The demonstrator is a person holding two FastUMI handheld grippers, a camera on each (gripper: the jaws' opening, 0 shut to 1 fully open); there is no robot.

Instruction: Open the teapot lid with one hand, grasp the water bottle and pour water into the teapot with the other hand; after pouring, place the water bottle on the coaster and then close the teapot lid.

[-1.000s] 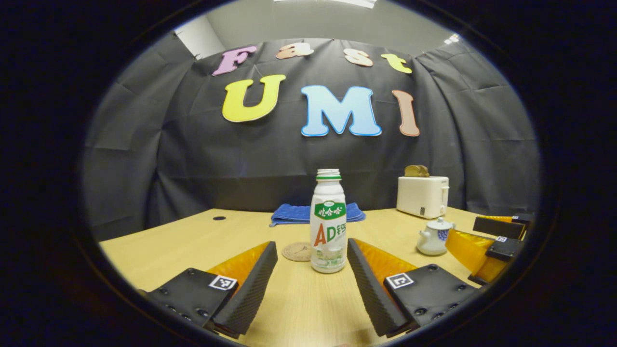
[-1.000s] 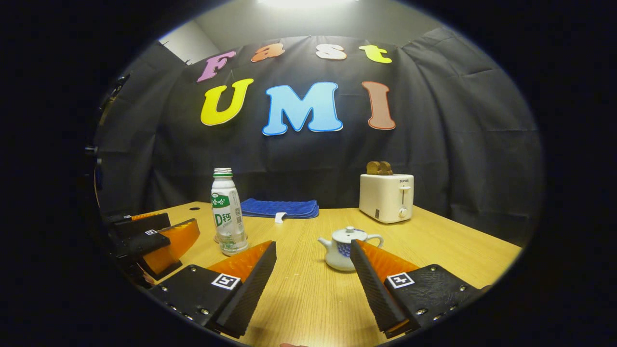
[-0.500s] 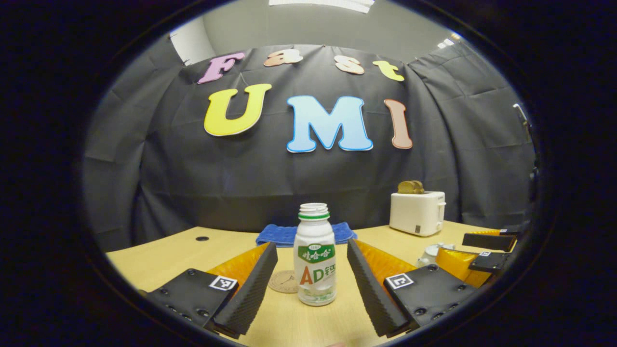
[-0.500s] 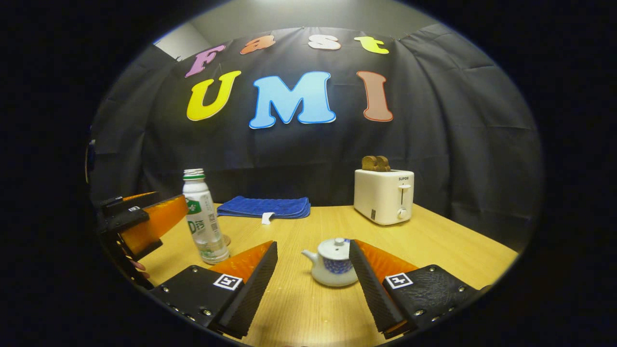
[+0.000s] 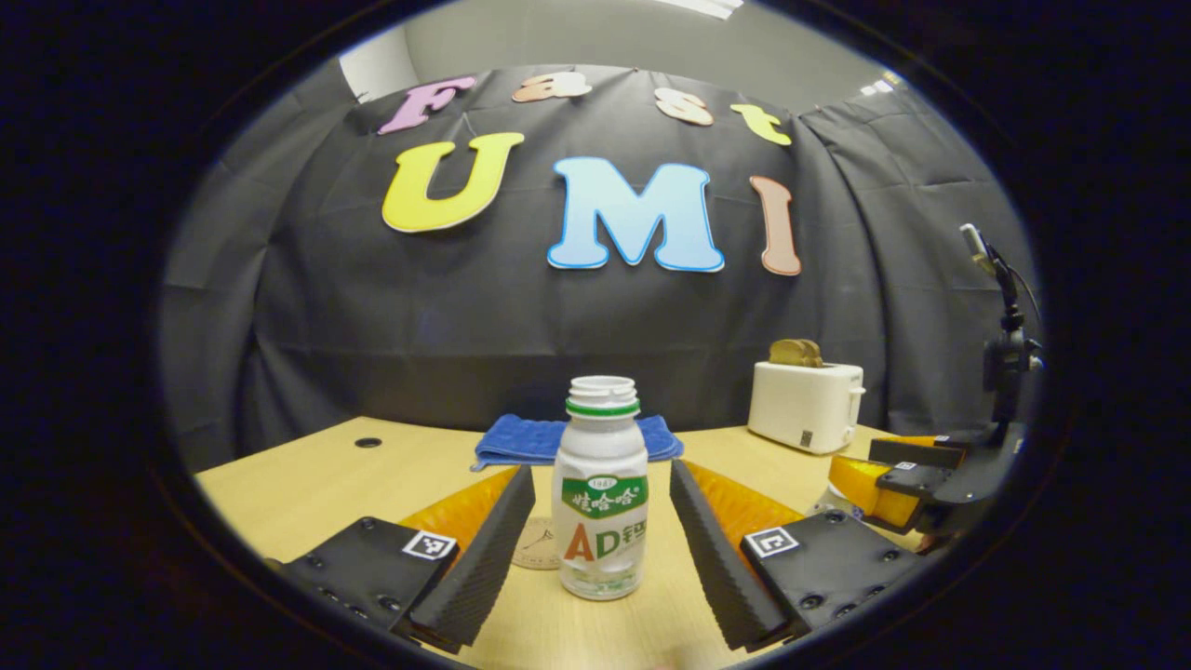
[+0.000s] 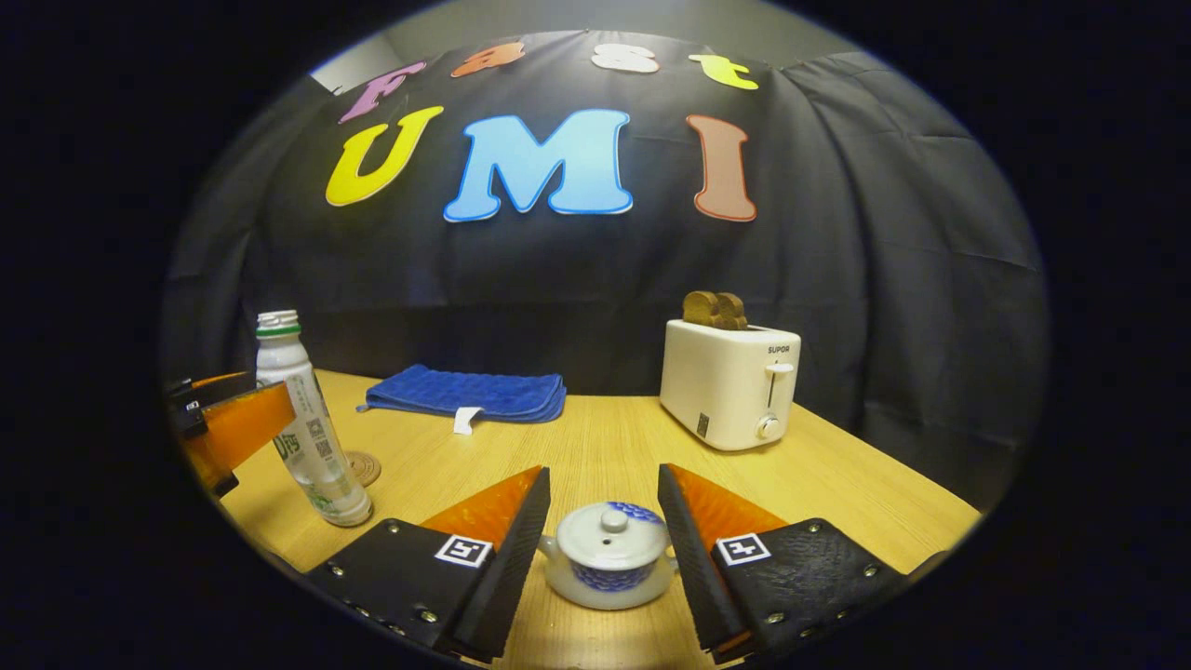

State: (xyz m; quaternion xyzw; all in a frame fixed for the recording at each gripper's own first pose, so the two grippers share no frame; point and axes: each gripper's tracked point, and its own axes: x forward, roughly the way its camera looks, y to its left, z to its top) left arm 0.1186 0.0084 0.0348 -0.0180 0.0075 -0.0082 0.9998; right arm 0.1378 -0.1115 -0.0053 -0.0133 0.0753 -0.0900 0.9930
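Note:
A white uncapped bottle (image 5: pixel 600 493) with a green label stands upright on the wooden table between the two fingers of my left gripper (image 5: pixel 600 475), which is open with a gap on each side. Just behind the bottle lies a round coaster (image 5: pixel 535 544), partly hidden. A small white and blue teapot (image 6: pixel 609 563) with its lid (image 6: pixel 607 535) on sits between the fingers of my right gripper (image 6: pixel 603 476), also open and not touching it. In the right gripper view the bottle (image 6: pixel 302 423) and coaster (image 6: pixel 363 465) are at the left, beside the left gripper (image 6: pixel 233 428).
A folded blue towel (image 6: pixel 465 395) lies at the back of the table (image 6: pixel 595 447). A white toaster (image 6: pixel 730 381) holding bread stands back right. A camera stand (image 5: pixel 1000 344) rises at the right edge of the left gripper view, above the right gripper (image 5: pixel 916 475).
Both grippers moved forward and lower: the bottle now stands between the left fingers, and the teapot has come in between the right fingers. Both stay open.

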